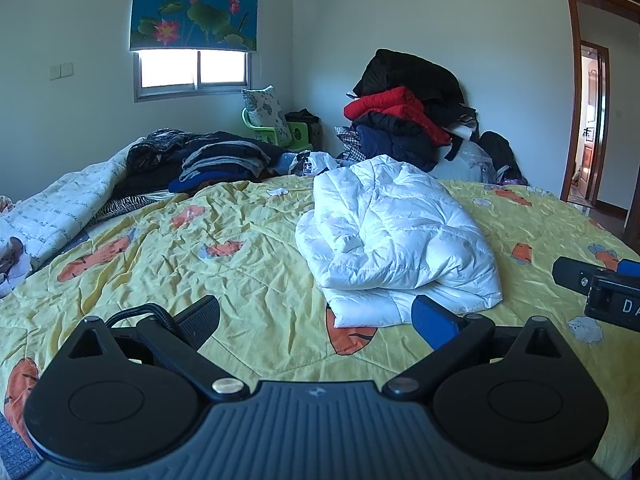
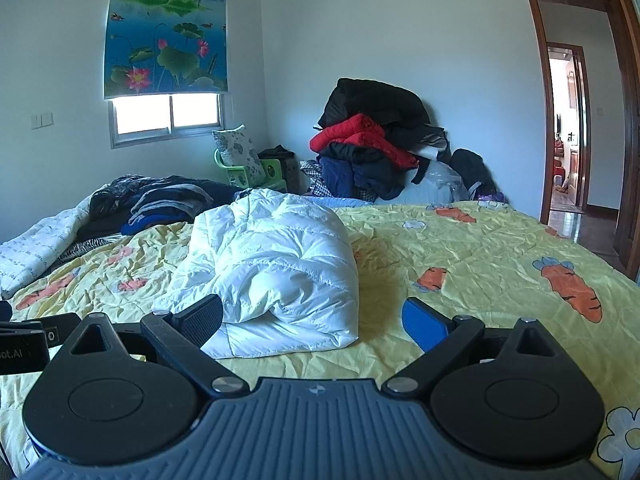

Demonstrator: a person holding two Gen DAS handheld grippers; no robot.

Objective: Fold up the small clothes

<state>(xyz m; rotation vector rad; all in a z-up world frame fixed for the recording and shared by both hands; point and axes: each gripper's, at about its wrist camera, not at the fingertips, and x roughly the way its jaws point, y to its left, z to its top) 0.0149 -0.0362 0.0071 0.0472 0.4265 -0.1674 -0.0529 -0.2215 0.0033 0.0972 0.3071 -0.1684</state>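
Note:
A white puffer jacket [image 1: 396, 236] lies folded in a bundle on the yellow carrot-print bedspread [image 1: 240, 248]. My left gripper [image 1: 316, 320] is open and empty, just in front of the jacket's near edge. The jacket also shows in the right wrist view [image 2: 276, 272], left of centre. My right gripper [image 2: 312, 320] is open and empty, its left finger [image 2: 200, 320] close to the jacket's near left edge. The right gripper shows at the right edge of the left wrist view [image 1: 600, 284]. The left gripper's body shows at the left edge of the right wrist view [image 2: 24, 340].
A tall pile of dark and red coats [image 1: 408, 120] stands behind the bed. Folded dark clothes [image 1: 224, 160] and a white quilt [image 1: 52, 208] lie at the far left. A green chair with a pillow [image 1: 268, 120] sits under the window. An open door [image 2: 568, 128] is on the right.

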